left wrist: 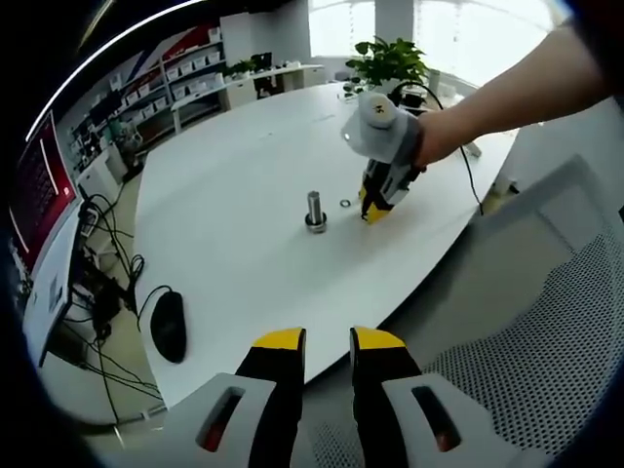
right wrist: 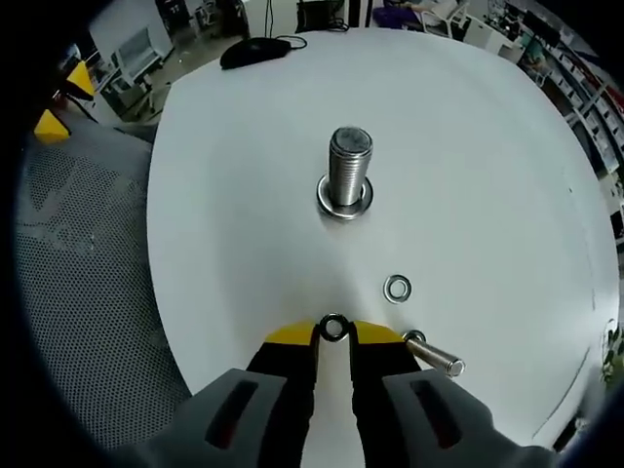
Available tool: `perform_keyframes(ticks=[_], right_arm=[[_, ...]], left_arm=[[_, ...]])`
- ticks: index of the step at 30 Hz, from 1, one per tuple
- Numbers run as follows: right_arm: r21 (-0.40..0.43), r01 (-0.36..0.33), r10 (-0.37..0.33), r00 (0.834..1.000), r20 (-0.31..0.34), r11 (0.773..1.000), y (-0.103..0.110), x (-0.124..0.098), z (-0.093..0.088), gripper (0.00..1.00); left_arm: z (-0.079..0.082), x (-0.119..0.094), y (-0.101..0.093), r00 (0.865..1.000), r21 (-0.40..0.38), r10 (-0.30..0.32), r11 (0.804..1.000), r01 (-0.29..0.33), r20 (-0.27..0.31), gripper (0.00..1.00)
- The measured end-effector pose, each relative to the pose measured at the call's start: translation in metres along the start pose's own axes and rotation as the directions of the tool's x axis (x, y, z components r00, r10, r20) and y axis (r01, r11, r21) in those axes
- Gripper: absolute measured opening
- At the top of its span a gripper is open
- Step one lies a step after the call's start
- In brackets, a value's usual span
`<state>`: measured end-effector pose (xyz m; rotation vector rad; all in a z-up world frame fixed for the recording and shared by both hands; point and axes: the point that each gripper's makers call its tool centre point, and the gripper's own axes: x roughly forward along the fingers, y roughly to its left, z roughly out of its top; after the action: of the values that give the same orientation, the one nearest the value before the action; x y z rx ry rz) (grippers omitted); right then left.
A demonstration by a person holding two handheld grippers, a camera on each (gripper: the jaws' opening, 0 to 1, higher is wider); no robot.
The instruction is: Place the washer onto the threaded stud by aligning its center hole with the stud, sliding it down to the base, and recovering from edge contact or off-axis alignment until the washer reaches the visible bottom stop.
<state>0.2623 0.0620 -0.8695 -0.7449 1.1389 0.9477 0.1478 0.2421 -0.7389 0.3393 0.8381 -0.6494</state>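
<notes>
A threaded steel stud [left wrist: 315, 207] [right wrist: 349, 166] stands upright in the middle of the white table [left wrist: 234, 175] [right wrist: 487, 175], with a flat washer [right wrist: 343, 203] round its foot. My right gripper [right wrist: 333, 333] [left wrist: 372, 213] is down at the table just in front of the stud, held by a person's hand. It is shut on a small dark washer [right wrist: 333, 327] pinched between its yellow tips. Another loose washer [right wrist: 397, 289] [left wrist: 345, 203] lies between the gripper and the stud. My left gripper [left wrist: 329, 341] hangs back beyond the table edge, open with nothing between its jaws.
A small bolt [right wrist: 437, 361] with a ring [right wrist: 414, 338] lies beside the right gripper's right jaw. A black mouse [left wrist: 168, 325] [right wrist: 255, 49] sits near the table edge. A grey mesh chair [left wrist: 546, 341] [right wrist: 78, 244] stands beside the table. A potted plant [left wrist: 388, 63] is at the far side.
</notes>
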Motion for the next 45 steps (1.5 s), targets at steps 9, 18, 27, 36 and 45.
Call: perform_keyframes(ticks=[9, 18, 27, 36, 45], right_arm=[[0.003, 0.006, -0.006, 1.0, -0.015, 1.0, -0.0016, 0.0, -0.0012, 0.15], [0.031, 0.02, -0.021, 0.999, 0.036, 0.999, -0.0005, -0.0007, 0.0003, 0.15], [0.084, 0.028, -0.038, 0.992, 0.122, 0.996, -0.0016, -0.001, 0.0005, 0.14], [0.175, 0.024, -0.061, 0.976, 0.211, 0.984, -0.0017, -0.0027, 0.0007, 0.14], [0.232, 0.0, -0.057, 0.969, 0.24, 0.973, -0.0058, -0.0084, -0.0004, 0.14]], left_arm=[[-0.0046, 0.0018, 0.0003, 1.0, 0.02, 0.01, 1.0, -0.01, -0.027, 0.16], [-0.0065, 0.0007, 0.0047, 0.999, 0.01, 0.03, 1.0, -0.029, -0.033, 0.15], [-0.0041, 0.0006, 0.0022, 1.0, 0.004, 0.012, 1.0, -0.012, -0.021, 0.15], [-0.0027, 0.0009, 0.0023, 1.0, 0.008, 0.006, 1.0, -0.006, -0.012, 0.15], [-0.0015, 0.0007, 0.0019, 1.0, 0.009, 0.002, 1.0, -0.002, -0.008, 0.15]])
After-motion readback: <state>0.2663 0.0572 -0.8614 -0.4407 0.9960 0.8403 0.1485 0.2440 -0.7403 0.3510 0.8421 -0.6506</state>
